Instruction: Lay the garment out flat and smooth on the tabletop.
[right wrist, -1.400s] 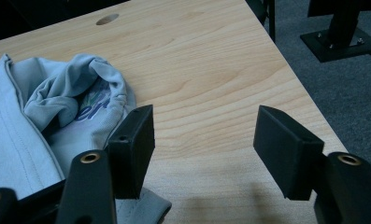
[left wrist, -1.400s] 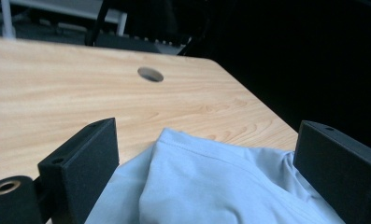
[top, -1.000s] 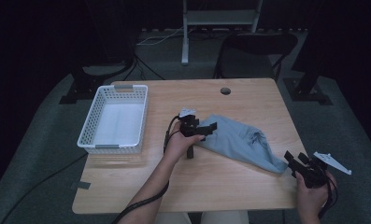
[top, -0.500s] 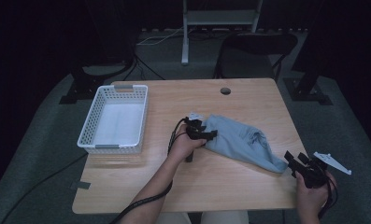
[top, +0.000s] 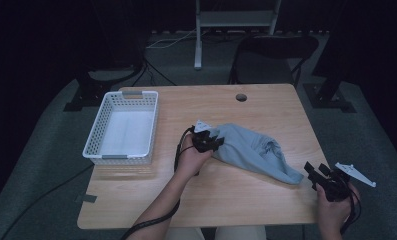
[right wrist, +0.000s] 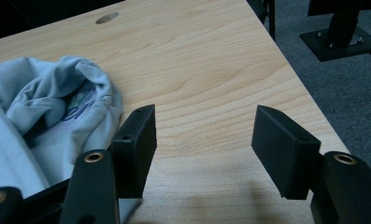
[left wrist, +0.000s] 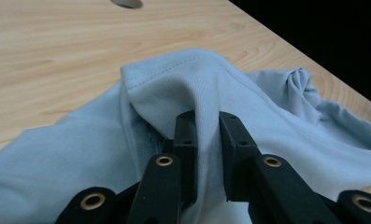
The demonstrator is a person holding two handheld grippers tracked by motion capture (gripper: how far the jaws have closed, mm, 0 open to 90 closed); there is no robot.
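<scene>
Two jaws of the left gripper [left wrist: 206, 140] have just closed, pinching a light-blue shirt [left wrist: 248, 107] whose print is unreadable.

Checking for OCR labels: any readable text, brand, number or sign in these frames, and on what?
None can be read.
Light blue T-shirt: a blue and green print shows inside a fold in the right gripper view, mostly hidden and blurred, unreadable.
White basket, wooden table: no markings visible.

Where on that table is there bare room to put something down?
Bare wood lies along the near edge of the table, between the basket and the left gripper, and behind the blue garment around the round hole. The garment crowds the middle-right.
</scene>
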